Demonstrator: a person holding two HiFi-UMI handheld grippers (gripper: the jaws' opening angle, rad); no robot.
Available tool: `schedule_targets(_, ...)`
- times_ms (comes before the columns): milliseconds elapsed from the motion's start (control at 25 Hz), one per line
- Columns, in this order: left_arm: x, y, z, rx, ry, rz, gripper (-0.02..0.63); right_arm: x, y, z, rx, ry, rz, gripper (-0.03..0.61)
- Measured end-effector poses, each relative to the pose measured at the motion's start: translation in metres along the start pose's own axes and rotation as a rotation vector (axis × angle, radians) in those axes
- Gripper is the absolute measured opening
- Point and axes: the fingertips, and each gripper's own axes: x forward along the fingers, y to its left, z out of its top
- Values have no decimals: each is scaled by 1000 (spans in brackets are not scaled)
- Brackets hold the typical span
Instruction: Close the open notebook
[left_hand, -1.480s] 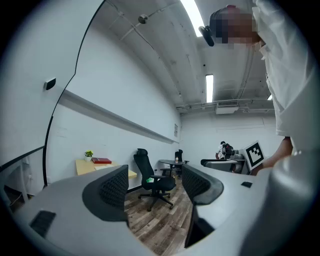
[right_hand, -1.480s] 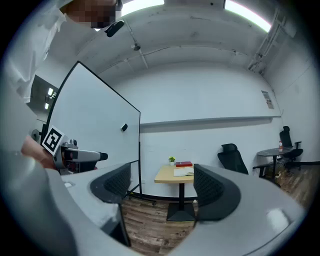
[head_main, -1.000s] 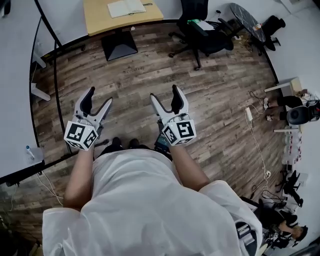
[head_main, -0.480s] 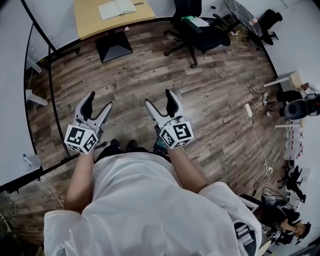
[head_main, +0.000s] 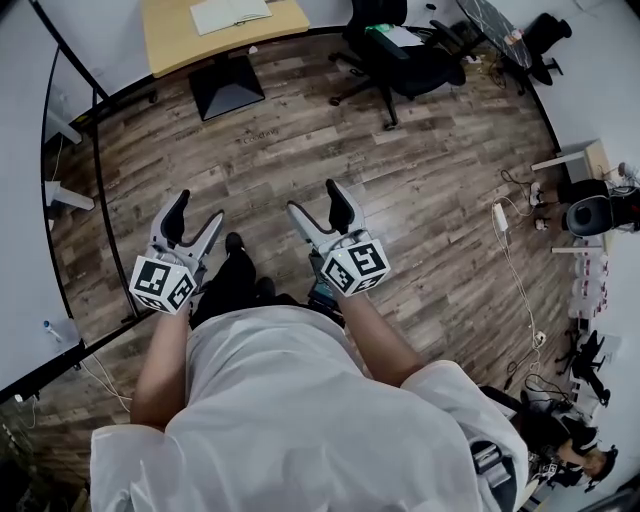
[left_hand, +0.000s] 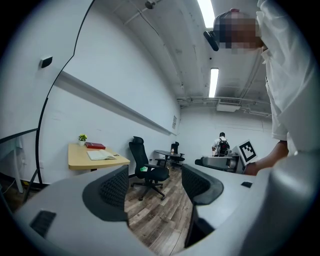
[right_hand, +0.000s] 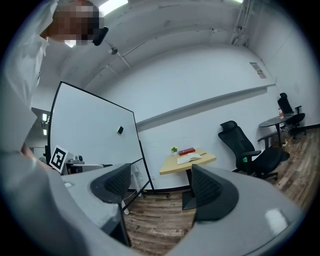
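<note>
the open notebook lies on the worktop, well apart from both hands, ahead across the wood floor, its spread running left to right. the left hand-held gripper and right hand-held gripper both have jaws apart and empty, pointing toward it; the left seems slightly nearer.

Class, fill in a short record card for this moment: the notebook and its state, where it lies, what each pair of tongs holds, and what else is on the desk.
Item: notebook, open, pages up
Location: on the desk, across the wood floor from the person
Left tongs: jaws apart, nothing between them
Right tongs: jaws apart, nothing between them
Also on desk: red book, small plant
Nearby: black office chair
Task status: notebook not yet closed; neither tongs near it
</note>
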Motion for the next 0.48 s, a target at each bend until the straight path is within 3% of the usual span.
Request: schedule_targets(480,78,95,21,-2,-15,5,319,107,-33,-2,84,74,49,385)
